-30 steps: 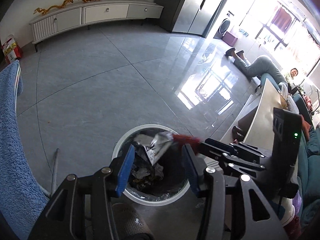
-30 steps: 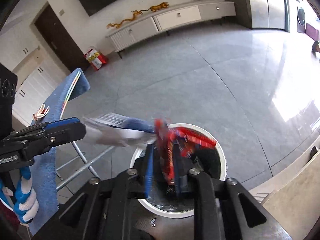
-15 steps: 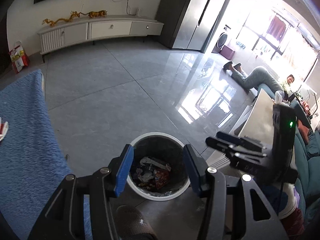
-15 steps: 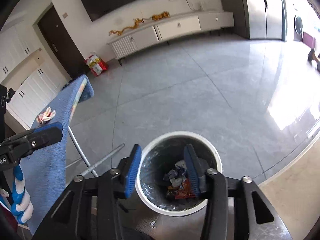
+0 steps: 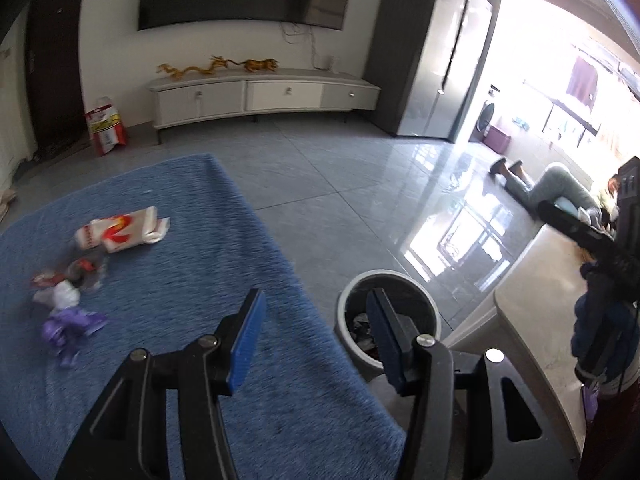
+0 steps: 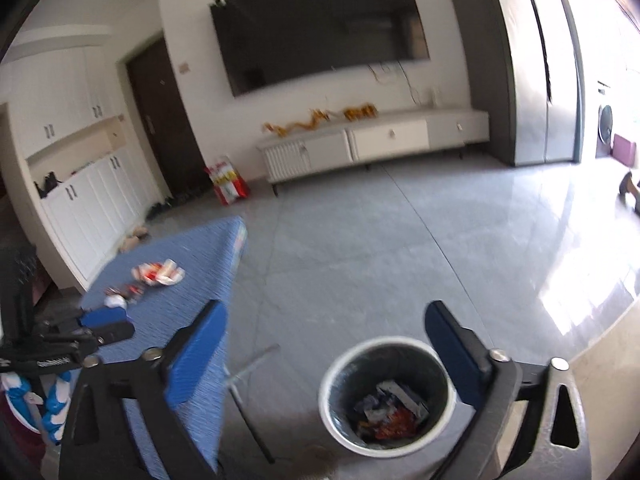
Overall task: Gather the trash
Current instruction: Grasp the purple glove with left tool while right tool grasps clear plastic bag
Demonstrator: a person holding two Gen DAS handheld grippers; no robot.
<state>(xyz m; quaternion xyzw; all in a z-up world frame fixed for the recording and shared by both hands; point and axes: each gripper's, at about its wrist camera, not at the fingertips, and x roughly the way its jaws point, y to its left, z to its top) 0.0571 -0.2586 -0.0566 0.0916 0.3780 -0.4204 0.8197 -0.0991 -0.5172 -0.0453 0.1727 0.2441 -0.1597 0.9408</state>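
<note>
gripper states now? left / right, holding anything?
Left gripper: open, nothing between the fingers.
Right gripper: jaws have just been opening, now wide open, nothing held.

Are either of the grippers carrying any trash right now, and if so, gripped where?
Nothing is held. The left gripper is open and empty. The right gripper, whose jaws have just been opening, is wide open and empty above the trash bin.

Wall television (image 6: 320, 28) above white cabinet (image 6: 372, 140)
</note>
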